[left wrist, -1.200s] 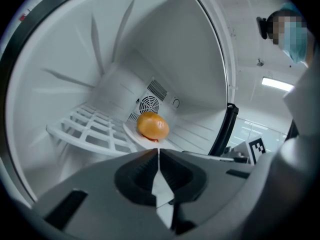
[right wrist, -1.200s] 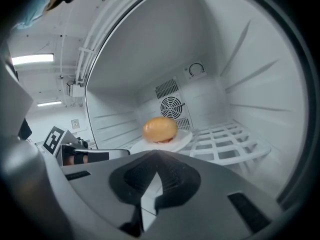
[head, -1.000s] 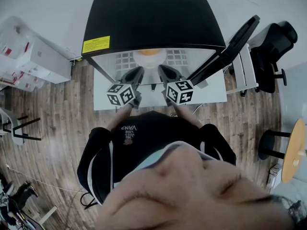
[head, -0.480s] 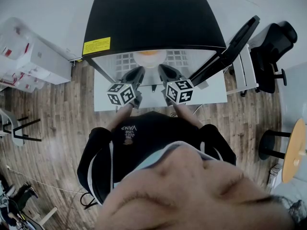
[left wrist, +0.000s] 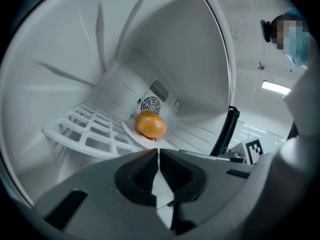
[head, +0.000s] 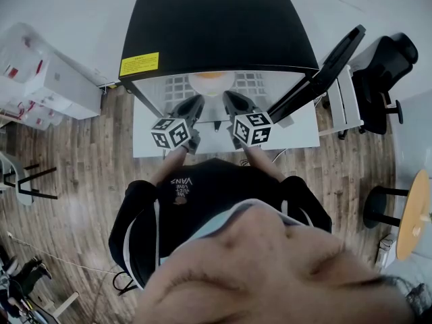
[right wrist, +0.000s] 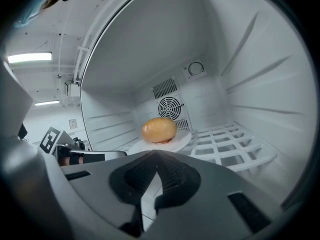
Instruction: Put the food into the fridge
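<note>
Orange bun (left wrist: 150, 125) on a plate (right wrist: 182, 138), its near rim hidden behind our closed, empty left gripper (left wrist: 158, 152) and right gripper (right wrist: 156, 154), lies ahead of both.

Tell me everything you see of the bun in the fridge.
The bun is a smooth, glossy, golden-orange dome with a darker reddish layer showing at its base. It sits upright on a round white plate on the fridge's white grid shelf, before the rear fan vent. Only the plate touches it.
</note>
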A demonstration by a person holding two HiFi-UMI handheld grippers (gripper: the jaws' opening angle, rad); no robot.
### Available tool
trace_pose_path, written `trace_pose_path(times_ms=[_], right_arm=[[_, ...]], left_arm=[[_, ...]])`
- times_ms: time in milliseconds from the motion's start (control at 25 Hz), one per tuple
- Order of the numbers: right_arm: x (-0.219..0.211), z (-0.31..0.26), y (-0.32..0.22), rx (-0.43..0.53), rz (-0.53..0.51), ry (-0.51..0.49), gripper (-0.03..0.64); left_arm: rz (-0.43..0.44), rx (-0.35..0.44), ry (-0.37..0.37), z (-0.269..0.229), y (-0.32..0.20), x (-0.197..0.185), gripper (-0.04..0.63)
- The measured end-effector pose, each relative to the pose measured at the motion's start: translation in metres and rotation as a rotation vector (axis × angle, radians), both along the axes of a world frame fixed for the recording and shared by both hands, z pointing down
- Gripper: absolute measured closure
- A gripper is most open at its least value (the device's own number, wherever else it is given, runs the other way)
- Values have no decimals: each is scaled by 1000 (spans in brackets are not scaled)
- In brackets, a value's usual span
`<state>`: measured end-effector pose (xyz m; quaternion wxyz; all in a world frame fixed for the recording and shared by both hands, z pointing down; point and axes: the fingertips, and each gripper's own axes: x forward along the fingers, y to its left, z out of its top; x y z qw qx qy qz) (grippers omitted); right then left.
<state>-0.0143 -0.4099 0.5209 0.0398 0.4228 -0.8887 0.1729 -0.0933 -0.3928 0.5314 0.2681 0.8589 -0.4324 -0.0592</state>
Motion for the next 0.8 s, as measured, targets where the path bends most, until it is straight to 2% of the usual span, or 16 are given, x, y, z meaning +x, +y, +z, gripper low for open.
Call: trace_pose_path(times_ms=[800], right_arm=[[3,-5,20,17,3,-2,604]], left_arm=[[5,14,4,-5,20,1,571]])
